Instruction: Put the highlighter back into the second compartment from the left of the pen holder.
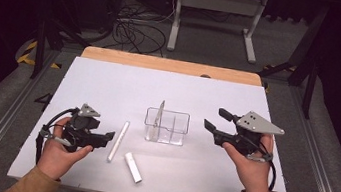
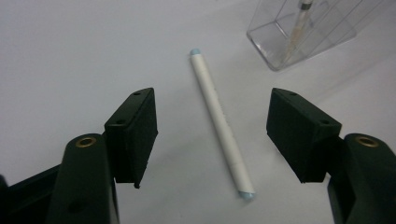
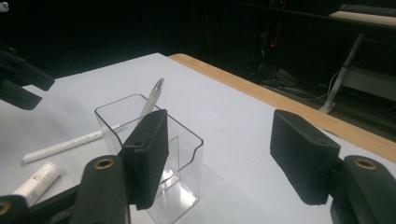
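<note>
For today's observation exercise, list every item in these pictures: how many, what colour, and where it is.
Long pen: one, white, lying flat on the table between the left claw's jaws, untouched.
Short tube: one, white, lying near the table's front edge.
Organiser box: one, clear, mid-table, divided into compartments.
Pen in box: one, whitish, leaning upright in the left compartment.
Table: one, white top, wooden far edge.
Left claw: one, black, open.
Right claw: one, black, open, beside the box.

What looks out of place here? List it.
Nothing is spilled or damaged. One pen leans in the clear holder, while a long white pen and a short white tube lie loose on the table beside it.
</note>
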`<action>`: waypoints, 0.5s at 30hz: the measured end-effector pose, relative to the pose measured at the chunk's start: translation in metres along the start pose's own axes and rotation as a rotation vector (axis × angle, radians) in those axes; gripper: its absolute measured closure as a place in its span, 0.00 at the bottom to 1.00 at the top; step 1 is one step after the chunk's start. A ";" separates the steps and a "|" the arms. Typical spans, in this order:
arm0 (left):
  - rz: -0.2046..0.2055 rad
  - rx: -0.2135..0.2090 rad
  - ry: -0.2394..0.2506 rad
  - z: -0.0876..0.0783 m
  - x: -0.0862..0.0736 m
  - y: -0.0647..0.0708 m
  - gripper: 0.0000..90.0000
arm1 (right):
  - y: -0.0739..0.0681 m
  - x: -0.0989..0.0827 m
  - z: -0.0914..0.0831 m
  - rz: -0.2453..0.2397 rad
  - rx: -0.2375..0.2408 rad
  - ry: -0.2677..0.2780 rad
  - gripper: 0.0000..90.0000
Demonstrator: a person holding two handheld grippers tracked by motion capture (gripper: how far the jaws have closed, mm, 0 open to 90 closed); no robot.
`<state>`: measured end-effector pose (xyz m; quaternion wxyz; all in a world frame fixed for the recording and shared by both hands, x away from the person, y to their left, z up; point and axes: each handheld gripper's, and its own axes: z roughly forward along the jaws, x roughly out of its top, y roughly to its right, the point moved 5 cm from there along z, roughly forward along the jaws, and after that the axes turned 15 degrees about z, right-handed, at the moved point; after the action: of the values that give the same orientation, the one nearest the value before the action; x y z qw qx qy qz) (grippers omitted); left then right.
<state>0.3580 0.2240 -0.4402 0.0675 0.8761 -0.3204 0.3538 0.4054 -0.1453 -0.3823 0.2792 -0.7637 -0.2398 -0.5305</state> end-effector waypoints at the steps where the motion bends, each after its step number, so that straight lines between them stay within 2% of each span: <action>1: 0.004 0.007 -0.006 0.000 0.000 0.000 0.41 | 0.000 0.000 0.000 0.001 0.000 0.000 0.42; 8: 0.012 0.009 -0.040 0.006 0.003 0.003 0.43 | 0.000 0.000 -0.001 0.004 0.003 0.002 0.42; 15: 0.021 0.007 -0.062 0.010 0.005 0.006 0.40 | 0.000 0.000 -0.001 0.003 0.003 0.005 0.42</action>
<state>0.3625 0.2133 -0.4453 0.0508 0.8836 -0.3302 0.3281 0.4051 -0.1460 -0.3816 0.2818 -0.7623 -0.2388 -0.5316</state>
